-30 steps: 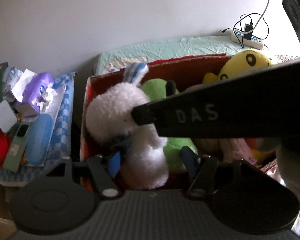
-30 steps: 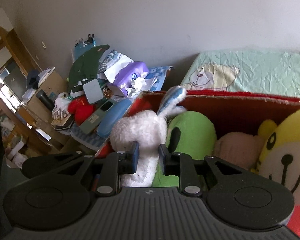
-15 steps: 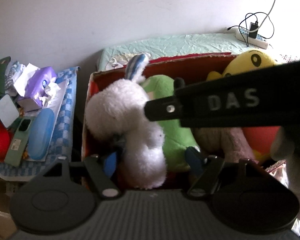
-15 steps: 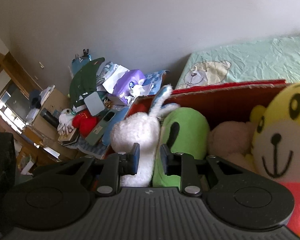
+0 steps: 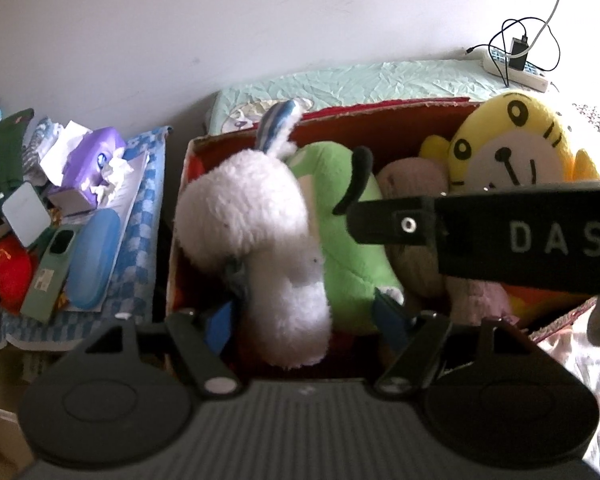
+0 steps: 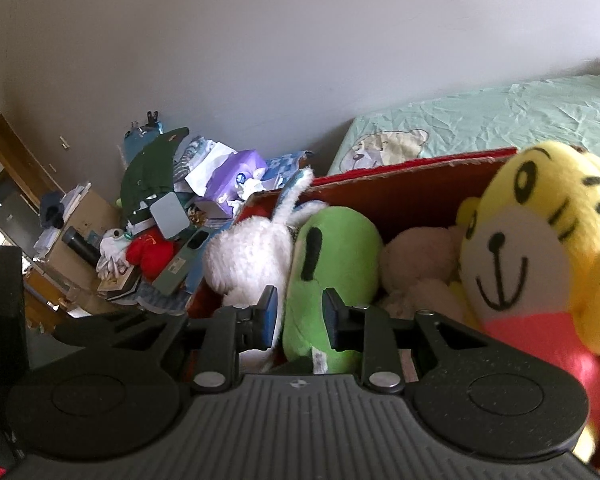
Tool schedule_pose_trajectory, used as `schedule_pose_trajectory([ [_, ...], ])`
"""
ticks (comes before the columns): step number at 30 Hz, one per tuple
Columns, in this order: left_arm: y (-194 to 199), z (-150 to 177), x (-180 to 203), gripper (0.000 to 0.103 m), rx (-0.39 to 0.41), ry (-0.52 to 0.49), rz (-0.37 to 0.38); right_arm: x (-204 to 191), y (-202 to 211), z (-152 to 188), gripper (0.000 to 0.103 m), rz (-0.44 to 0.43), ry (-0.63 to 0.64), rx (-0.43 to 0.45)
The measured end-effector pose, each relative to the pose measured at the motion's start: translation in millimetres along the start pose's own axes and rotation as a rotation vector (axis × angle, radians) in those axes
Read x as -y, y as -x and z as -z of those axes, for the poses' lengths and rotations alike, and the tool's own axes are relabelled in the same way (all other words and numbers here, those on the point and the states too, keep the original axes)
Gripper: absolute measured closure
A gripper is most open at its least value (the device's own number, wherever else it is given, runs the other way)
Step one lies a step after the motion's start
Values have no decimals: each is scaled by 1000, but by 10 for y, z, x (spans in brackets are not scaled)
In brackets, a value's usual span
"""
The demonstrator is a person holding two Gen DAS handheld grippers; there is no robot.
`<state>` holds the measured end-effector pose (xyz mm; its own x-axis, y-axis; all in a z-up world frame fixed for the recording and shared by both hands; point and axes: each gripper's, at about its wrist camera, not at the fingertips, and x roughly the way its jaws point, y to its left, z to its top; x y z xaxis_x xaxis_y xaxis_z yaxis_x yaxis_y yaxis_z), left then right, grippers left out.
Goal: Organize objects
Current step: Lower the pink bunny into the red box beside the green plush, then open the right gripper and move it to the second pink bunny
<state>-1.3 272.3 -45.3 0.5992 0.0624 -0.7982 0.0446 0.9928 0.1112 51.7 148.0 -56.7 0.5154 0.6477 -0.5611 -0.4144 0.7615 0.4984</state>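
Left wrist view: left gripper [image 5: 304,316], jaws apart, straddles an upright white plush rabbit [image 5: 260,240] inside a red cardboard box [image 5: 380,120]; right gripper [image 6: 298,320], jaws narrowly apart, fronts the green plush [image 6: 332,272] alongside.

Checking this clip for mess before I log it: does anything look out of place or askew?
Yes. The pile left of the red box is a loose heap, tissues spilling from the purple tissue box. In the box, the white rabbit leans over.
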Motion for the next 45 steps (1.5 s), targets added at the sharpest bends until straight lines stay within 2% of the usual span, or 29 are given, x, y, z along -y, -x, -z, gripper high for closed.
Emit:
schedule_pose_trajectory([
  [6, 65, 32, 13, 19, 19, -6, -31, 9, 84, 76, 75, 30, -4, 18],
  [20, 90, 115, -1, 11, 22, 35, -62, 116, 181, 286, 75, 88, -39, 20],
  [27, 102, 152, 3, 9, 31, 68, -75, 176, 323, 354, 75, 96, -64, 50],
  [30, 153, 163, 18, 9, 41, 74, -92, 210, 440, 379, 75, 78, -78, 76],
  [35, 398, 149, 54, 8, 107, 74, -116, 316, 678, 402, 74, 47, -111, 131],
  [45, 724, 87, 489, 9, 161, 35, -28, 640, 1239, 411, 73, -46, -130, 203],
])
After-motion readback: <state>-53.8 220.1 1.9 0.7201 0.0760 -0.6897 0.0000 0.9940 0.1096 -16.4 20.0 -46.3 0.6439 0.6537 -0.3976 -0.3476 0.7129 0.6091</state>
